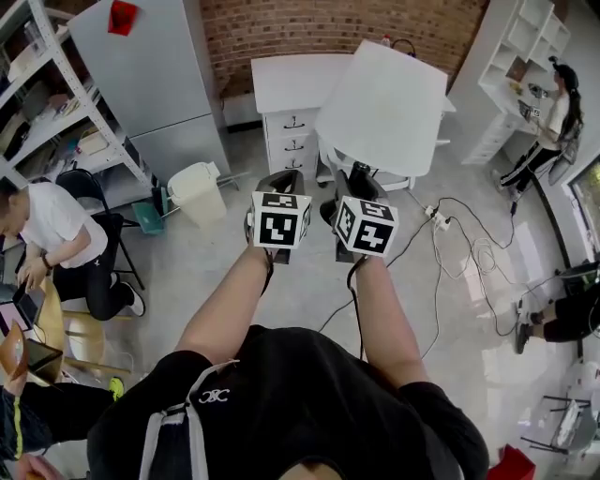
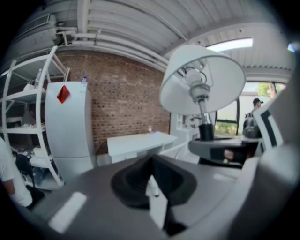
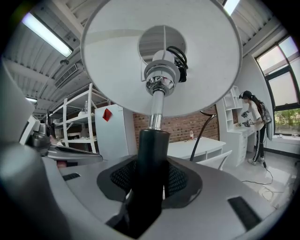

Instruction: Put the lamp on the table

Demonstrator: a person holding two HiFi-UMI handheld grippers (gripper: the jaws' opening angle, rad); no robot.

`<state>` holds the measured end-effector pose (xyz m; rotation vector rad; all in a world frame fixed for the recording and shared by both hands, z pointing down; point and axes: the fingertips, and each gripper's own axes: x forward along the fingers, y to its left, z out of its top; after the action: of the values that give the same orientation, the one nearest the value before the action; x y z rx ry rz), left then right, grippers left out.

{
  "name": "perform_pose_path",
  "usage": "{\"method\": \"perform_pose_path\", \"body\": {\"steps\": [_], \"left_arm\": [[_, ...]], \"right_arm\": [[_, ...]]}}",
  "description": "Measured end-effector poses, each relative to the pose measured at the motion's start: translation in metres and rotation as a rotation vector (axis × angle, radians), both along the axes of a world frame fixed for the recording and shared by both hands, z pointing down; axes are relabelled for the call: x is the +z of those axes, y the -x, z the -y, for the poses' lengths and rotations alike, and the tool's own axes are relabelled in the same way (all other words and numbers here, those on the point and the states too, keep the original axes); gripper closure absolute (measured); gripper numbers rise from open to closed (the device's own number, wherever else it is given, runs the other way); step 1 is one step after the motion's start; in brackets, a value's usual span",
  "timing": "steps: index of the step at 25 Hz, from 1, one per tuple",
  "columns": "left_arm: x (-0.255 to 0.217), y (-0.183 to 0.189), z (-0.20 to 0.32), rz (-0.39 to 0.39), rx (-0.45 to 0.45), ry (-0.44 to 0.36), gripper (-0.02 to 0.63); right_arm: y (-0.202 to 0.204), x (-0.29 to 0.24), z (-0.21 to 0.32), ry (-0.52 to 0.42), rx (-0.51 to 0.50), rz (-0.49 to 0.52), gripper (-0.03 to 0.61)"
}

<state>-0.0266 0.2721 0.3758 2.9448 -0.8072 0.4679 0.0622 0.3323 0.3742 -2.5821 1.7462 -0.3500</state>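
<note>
A: Where is our lamp (image 1: 389, 103)?
B: Up in the air. Our right gripper (image 3: 151, 185) squeezes its black pole (image 3: 152, 150), shade on top.
A: And our left gripper (image 2: 152, 183)?
B: We have its jaws pressed together, with nothing inside.
A: Is the lamp on the table (image 1: 291, 80)?
B: Not yet. We see the table ahead, by the brick wall (image 1: 309, 28)

Head view looks steeply down; both gripper views share lamp (image 2: 201, 77), brick wall (image 2: 126, 103)

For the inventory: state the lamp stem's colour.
The lamp stem is black, chrome above; clearest in right gripper view.
</note>
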Motion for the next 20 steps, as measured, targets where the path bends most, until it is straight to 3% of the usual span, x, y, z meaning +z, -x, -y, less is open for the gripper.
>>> {"method": "perform_pose_path", "body": {"steps": [10, 14, 20], "left_arm": [[0.024, -0.017, 0.033, 0.019, -0.037, 0.038, 0.617], [0.029, -0.035, 0.068, -0.016, -0.034, 0.101, 0.617], [0.016, -0.074, 0.148, -0.041, -0.014, 0.077, 0.617]], "right_arm": [[-0.021, 0.007, 0.034, 0.004, -0.039, -0.011, 0.442], [-0.034, 0.009, 0.068, 0.0, -0.056, -0.015, 0.442], [-0.068, -0.005, 0.145, -0.028, -0.049, -0.053, 0.442]]}}
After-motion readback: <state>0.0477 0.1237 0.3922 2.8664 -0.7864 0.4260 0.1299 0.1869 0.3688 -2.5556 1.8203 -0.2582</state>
